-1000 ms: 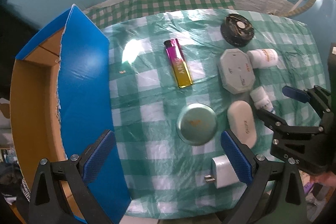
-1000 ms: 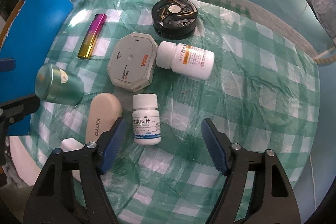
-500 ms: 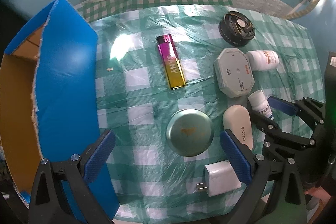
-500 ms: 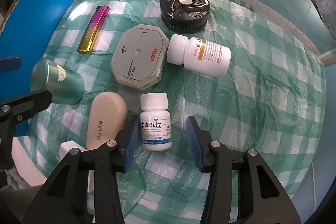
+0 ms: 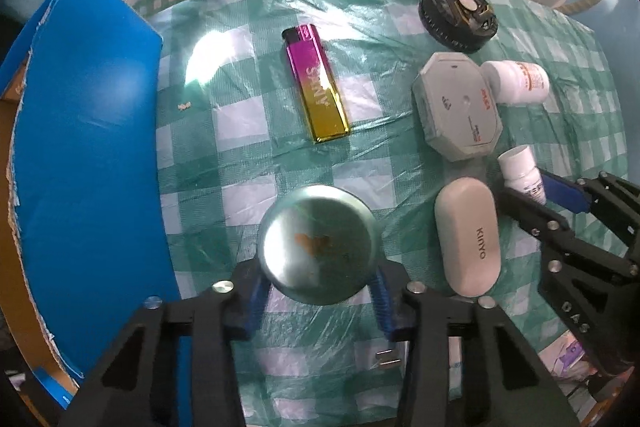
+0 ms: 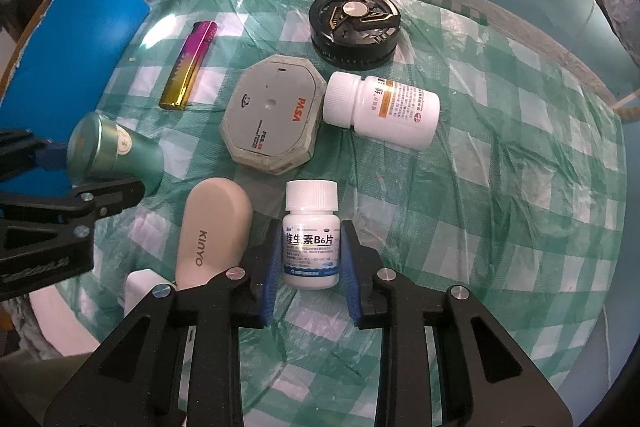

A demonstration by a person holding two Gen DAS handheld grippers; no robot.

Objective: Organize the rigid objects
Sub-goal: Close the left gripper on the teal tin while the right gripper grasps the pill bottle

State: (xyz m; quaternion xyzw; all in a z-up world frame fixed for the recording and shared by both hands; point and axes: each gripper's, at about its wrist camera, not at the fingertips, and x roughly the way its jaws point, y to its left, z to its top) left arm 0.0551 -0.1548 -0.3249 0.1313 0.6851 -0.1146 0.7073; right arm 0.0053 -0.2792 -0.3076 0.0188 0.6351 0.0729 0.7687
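You are gripping two things at once. Your left tool, pointing straight down, has just been closing and is now pinching the green tin standing at about six o'clock in the left wrist view. Your right tool has just been closing too and is pinching the small bottle, which is standing upright on the surface at six o'clock in the right wrist view.

Judging by how things are lying, the sorting is barely starting. Both gripped items are sitting on the cloth, not yet lifted. The blue box at nine o'clock is looking like the likely bin, though its inside is hidden.

Waiting loose on the surface: the lighter at twelve, the black disc at one, the grey case touching the big bottle at two, the beige case at four, and a white plug, mostly hidden.
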